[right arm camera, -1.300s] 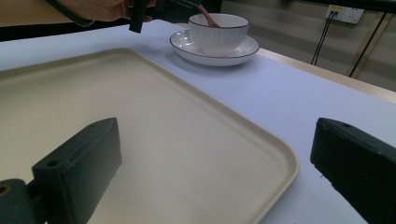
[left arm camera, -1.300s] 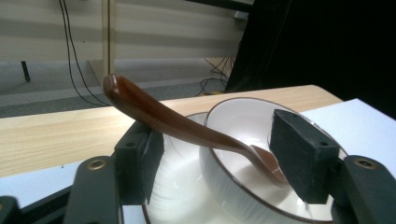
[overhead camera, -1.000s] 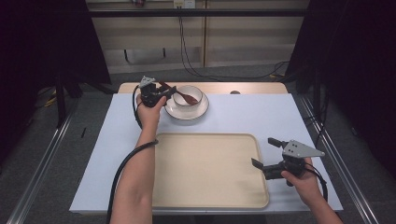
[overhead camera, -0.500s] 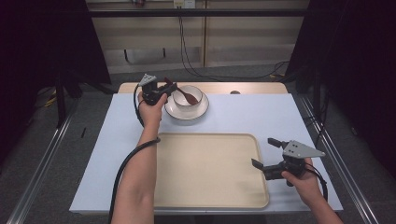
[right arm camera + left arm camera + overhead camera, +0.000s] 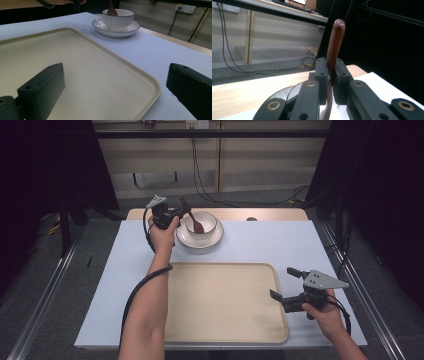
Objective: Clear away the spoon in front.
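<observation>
A brown wooden spoon (image 5: 196,224) stands tilted in a white bowl (image 5: 213,220) on a white saucer (image 5: 200,241) at the far middle of the table. My left gripper (image 5: 183,213) reaches in from the bowl's left; its jaws have just been closing, with the spoon's handle (image 5: 336,40) between them. In the left gripper view the left gripper (image 5: 329,75) is shut on that handle, both pads pressed against it. My right gripper (image 5: 283,283) hovers open over the right edge of the beige tray (image 5: 225,305), nothing between its jaws. In the right gripper view the right gripper (image 5: 117,82) faces the bowl (image 5: 118,21).
The tray (image 5: 87,75) lies bare on the pale blue table cover (image 5: 280,245) at the near middle. A wooden strip (image 5: 270,214) runs along the table's far edge. Cables hang against the back wall, and metal rails run along the floor on both sides.
The left gripper's jaws have closed onto the spoon handle, and the hand has shifted slightly toward the bowl. The right gripper has not moved.
</observation>
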The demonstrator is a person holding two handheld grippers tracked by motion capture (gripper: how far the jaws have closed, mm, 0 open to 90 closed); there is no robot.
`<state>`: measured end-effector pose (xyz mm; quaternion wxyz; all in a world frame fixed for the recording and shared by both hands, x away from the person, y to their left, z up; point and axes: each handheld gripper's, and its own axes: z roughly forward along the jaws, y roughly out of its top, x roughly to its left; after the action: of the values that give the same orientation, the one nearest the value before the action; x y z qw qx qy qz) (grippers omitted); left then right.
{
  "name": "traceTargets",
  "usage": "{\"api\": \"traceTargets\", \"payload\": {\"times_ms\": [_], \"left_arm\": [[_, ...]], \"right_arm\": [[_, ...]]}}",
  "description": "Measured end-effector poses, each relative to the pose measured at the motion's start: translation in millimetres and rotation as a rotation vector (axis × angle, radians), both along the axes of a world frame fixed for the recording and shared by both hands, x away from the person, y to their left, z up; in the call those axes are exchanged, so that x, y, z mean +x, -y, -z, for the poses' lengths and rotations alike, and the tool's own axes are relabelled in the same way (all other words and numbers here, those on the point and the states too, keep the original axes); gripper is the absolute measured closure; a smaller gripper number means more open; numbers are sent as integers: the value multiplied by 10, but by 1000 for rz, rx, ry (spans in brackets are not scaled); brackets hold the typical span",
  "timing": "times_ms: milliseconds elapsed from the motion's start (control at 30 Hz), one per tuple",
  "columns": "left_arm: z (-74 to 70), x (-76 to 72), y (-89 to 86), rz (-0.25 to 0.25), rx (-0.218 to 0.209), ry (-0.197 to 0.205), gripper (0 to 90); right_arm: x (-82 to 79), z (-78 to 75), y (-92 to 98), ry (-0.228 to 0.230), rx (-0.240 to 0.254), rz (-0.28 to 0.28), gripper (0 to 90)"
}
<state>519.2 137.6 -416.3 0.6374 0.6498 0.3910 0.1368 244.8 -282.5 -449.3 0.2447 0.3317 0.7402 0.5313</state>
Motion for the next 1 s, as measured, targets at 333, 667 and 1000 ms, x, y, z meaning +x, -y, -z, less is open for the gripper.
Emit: {"api": "traceTargets", "payload": {"times_ms": [333, 667, 1000], "left_arm": [[-225, -20, -4, 26, -17, 25, 838], [-451, -111, -60, 39, -48, 42, 839], [-648, -224, -174, 71, -35, 55, 838]], "right_arm": [[3, -1, 0, 3, 3, -3, 15], [11, 8, -6, 7, -9, -1, 15], [15, -1, -1, 12, 8, 13, 15]]}}
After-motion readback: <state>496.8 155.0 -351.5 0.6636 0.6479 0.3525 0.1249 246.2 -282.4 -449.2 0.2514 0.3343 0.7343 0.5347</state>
